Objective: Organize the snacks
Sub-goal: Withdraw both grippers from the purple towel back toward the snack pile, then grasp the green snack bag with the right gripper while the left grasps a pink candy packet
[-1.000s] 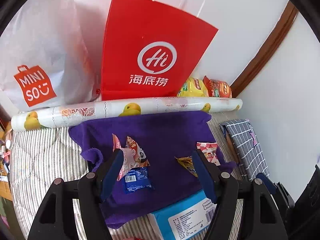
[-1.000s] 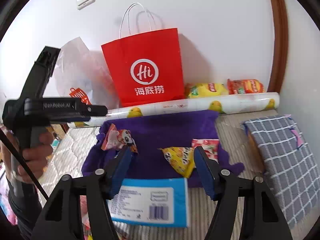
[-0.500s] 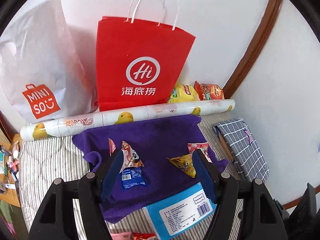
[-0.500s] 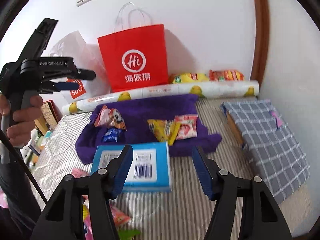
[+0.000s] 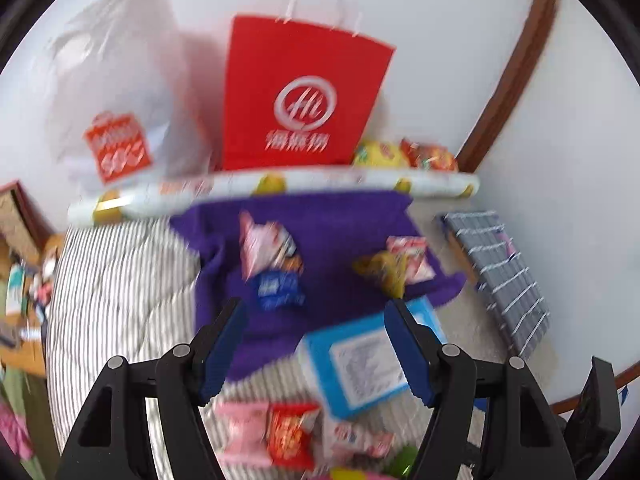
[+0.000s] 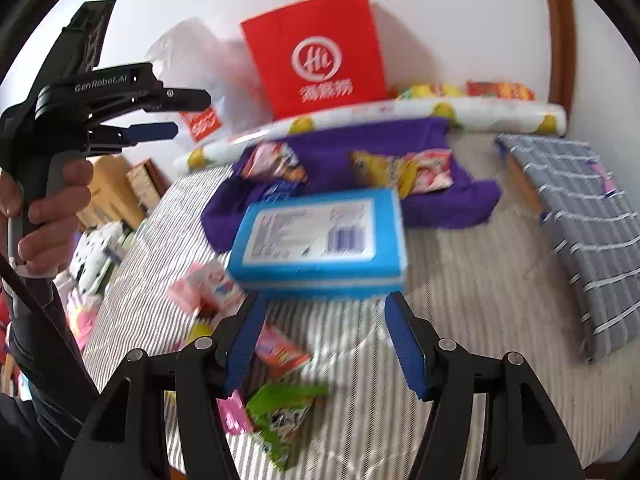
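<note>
A: Left wrist view. The left gripper [image 5: 314, 342] has its jaws parted, nothing between the pads, nothing held. Ahead and to its right lies the blue box [image 5: 362, 368], label up, long axis running diagonally from near-left to far-right; the right pad overlaps its far corner in the picture, but I cannot tell whether they touch.

B: And the loose snacks?

A: Below the fingers, nearest the camera: a pink packet [image 5: 242, 432] and a red packet [image 5: 290, 434] side by side on the striped bedcover [image 5: 120, 280]. Farther off, on the purple cloth [image 5: 332, 224], four packets already sit in two pairs. Picture is blurred; print unreadable.

B: Right wrist view?

A: The right gripper [image 6: 322, 338] also stands apart, empty. The blue box lies just beyond its fingertips, centred between them, long axis across the view, barcode end to the right. Its width looks greater than the gap, so I judge a grab along that axis unlikely.

B: What is nearer, then?

A: An orange-pink packet [image 6: 282, 350] lies just beside the left finger, tilted, long axis diagonal. A green packet [image 6: 286, 412] lies below the fingers, closer to the camera. The left gripper shows at upper left in a hand [image 6: 48, 216], well above the bedcover. My judgement: the right hand is nearer to the loose pile, and must drop and pull back to reach it.
</note>
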Demonstrator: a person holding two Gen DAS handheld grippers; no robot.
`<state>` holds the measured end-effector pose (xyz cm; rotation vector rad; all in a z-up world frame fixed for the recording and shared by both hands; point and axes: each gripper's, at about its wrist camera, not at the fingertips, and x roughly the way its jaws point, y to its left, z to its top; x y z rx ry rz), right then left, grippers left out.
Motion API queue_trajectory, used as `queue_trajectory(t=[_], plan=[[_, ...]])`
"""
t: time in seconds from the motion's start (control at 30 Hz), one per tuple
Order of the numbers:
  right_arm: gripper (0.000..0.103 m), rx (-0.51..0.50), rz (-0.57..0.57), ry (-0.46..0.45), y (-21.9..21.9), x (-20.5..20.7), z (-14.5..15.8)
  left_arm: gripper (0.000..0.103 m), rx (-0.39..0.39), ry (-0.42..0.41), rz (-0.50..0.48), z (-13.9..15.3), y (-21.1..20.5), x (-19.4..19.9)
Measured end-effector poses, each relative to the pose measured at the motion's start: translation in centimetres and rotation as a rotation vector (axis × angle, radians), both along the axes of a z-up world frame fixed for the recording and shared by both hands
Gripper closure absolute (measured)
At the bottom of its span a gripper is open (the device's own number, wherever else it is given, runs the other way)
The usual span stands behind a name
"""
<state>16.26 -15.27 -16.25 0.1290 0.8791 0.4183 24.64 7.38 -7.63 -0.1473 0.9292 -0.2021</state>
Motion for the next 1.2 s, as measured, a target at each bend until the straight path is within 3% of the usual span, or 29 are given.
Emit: queue_trajectory(t=[0.2,0.43,0.57,0.8,1.2], plan=[[0.041,0.004,0.06,0.066,0.9,-2.1,-1.5,0.034,-0.011,0.018,0.061,-0.8,2.2,-4.3],[0.041,-0.012,0.111,0.087,0.7,-6.8,-2.5,0.034,-0.019,0.031,0.06,-1.3,2.1,-8.3],[0.041,-0.112,0.134,0.087,2.1,-8.4,-4.0,0.034,-0.014,0.042,0.048,-1.8,1.8,-10.2],[0.041,-0.054,0.109,0.111,2.3,-8.0,-5.3,0.034,-0.014,0.046,0.074,-1.8,2.7,-12.5],[0.041,-0.073,0.107,0.129,4.1,-6.1,-6.8,0.034,-0.041,0.068,0.128,-2.3,3.0,-13.9]])
